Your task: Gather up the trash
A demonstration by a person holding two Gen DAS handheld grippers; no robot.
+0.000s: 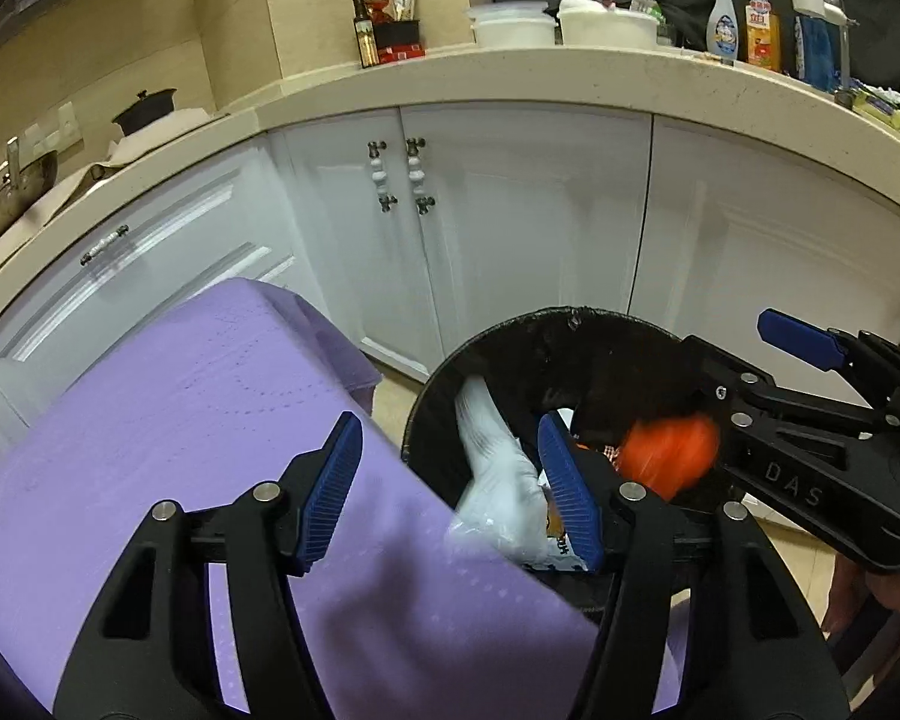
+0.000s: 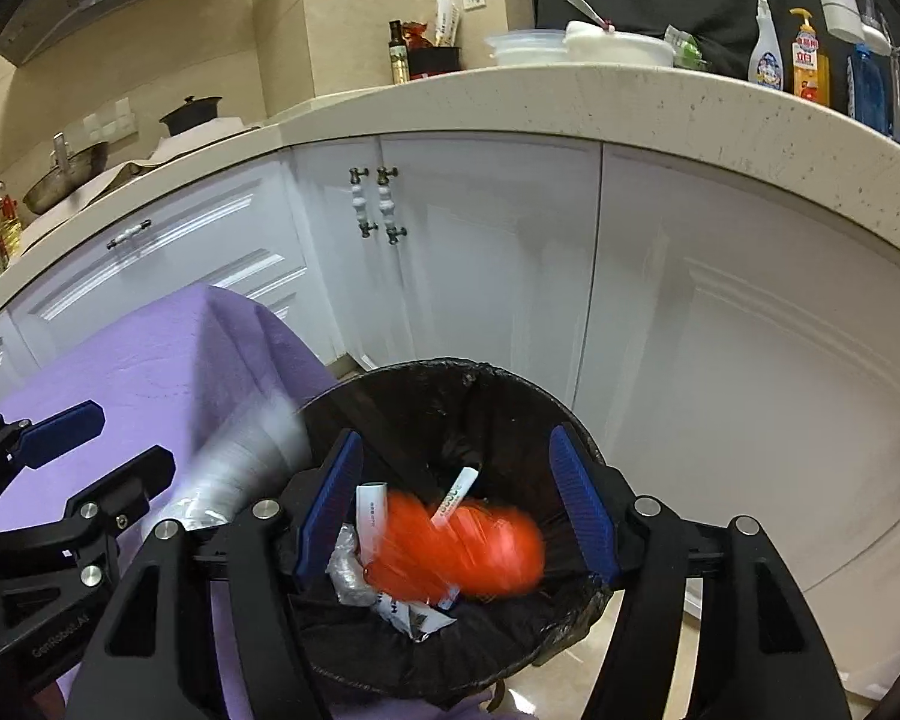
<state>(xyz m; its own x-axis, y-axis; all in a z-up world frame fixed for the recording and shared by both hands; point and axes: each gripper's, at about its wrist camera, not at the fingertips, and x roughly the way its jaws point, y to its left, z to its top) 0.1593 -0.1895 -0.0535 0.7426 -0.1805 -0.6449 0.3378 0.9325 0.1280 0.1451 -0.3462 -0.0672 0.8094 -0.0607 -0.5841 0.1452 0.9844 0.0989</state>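
Observation:
A black-lined trash bin (image 1: 600, 315) (image 2: 450, 366) stands on the floor beside a purple-covered table (image 1: 180, 408). My left gripper (image 1: 448, 426) (image 2: 135, 435) is open over the bin's left rim. A blurred white plastic wrapper (image 1: 492, 480) (image 2: 234, 462) is below its pads, touching neither. My right gripper (image 2: 457, 438) (image 1: 732, 348) is open above the bin's mouth. A blurred orange wrapper (image 2: 468, 546) (image 1: 672, 450) is loose inside the bin below it. White paper sticks (image 2: 456, 495) and crumpled packets lie on the bin's bottom.
White cabinet doors (image 2: 480, 276) with beaded handles stand right behind the bin. The stone counter (image 2: 630, 96) above carries plastic containers, an oil bottle and detergent bottles (image 2: 810, 60). A wok (image 1: 12, 204) and a dark pot sit at the far left.

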